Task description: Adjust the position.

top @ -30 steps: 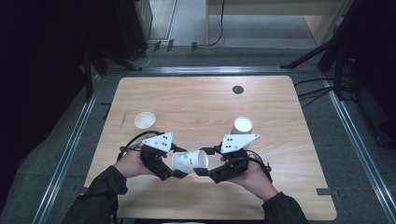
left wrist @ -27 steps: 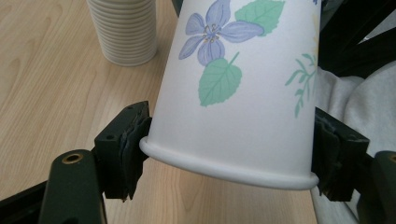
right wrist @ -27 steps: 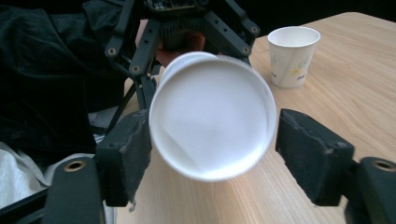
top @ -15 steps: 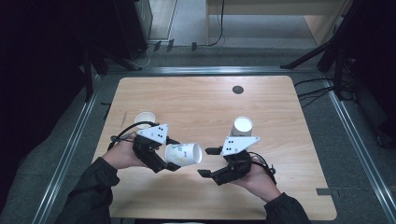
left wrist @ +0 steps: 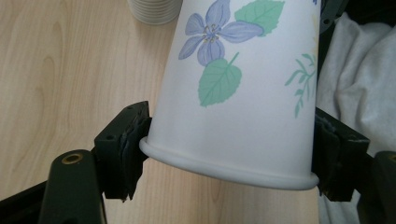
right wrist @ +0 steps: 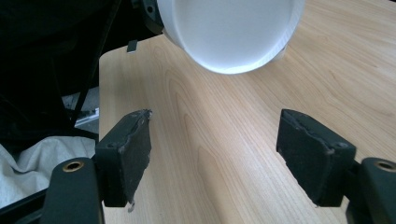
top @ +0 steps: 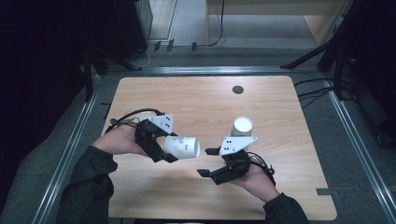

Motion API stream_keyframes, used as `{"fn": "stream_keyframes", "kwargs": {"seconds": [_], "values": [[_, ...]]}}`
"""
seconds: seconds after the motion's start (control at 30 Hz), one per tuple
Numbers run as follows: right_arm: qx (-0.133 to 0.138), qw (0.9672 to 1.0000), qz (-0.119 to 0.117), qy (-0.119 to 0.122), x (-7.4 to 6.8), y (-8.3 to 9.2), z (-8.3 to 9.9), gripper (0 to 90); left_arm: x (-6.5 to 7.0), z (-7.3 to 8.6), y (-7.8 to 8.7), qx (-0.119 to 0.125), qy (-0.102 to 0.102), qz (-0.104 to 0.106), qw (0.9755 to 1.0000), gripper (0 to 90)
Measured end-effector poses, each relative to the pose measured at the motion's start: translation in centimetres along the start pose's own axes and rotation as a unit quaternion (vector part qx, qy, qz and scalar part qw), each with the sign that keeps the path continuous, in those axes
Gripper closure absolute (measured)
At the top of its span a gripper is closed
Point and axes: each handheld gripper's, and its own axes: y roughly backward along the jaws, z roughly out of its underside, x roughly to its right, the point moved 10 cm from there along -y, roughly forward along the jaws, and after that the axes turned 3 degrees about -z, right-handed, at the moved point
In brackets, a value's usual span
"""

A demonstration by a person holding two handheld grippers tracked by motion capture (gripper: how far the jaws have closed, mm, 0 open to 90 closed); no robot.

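Cup [top: 182, 146] in left tool [top: 169, 150]

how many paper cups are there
3 spots: a flowered white paper cup in the left hand-held gripper, an upside-down white cup mid-table, a nested cup stack behind the left hand; stack count unclear.

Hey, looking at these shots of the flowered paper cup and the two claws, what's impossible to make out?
- Flowered cup: base cut off by the top edge in the left gripper view.
- Cup stack at table left: count hidden behind the left claw in the high view.
- Stack beyond the open right claw: print too small.
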Motion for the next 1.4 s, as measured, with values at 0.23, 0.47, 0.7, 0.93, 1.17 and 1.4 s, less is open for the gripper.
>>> {"fn": "stream_keyframes", "kwargs": {"seconds": [0.23, 0.47, 0.7, 0.93, 1.17, 1.4], "values": [[-0.008, 0.9999, -0.003, 0.006, -0.2, -0.5, 0.2, 26.7, 0.4, 0.8, -1.0, -0.047, -0.016, -0.006, 0.9987, 23.9], [-0.012, 0.9999, -0.002, 0.008, -0.1, -0.8, 0.3, 26.8, 0.6, 1.7, -2.5, -0.086, -0.029, -0.005, 0.9958, 23.9], [-0.017, 0.9998, -0.002, 0.009, -0.1, -1.2, 0.5, 26.8, 0.7, 2.2, -4.1, -0.132, -0.044, -0.009, 0.9903, 23.9], [-0.023, 0.9997, -0.003, 0.013, 0.0, -1.9, 0.8, 26.9, 0.7, 2.4, -5.0, -0.165, -0.055, -0.017, 0.9847, 23.9], [-0.031, 0.9994, -0.005, 0.016, 0.1, -3.1, 1.0, 27.0, 0.8, 2.7, -5.4, -0.181, -0.05, -0.02, 0.982, 23.9], [-0.033, 0.9992, -0.009, 0.023, 0.1, -3.9, 1.2, 28.4, 1.2, 2.6, -5.6, -0.185, -0.049, -0.014, 0.9813, 23.8]]}}
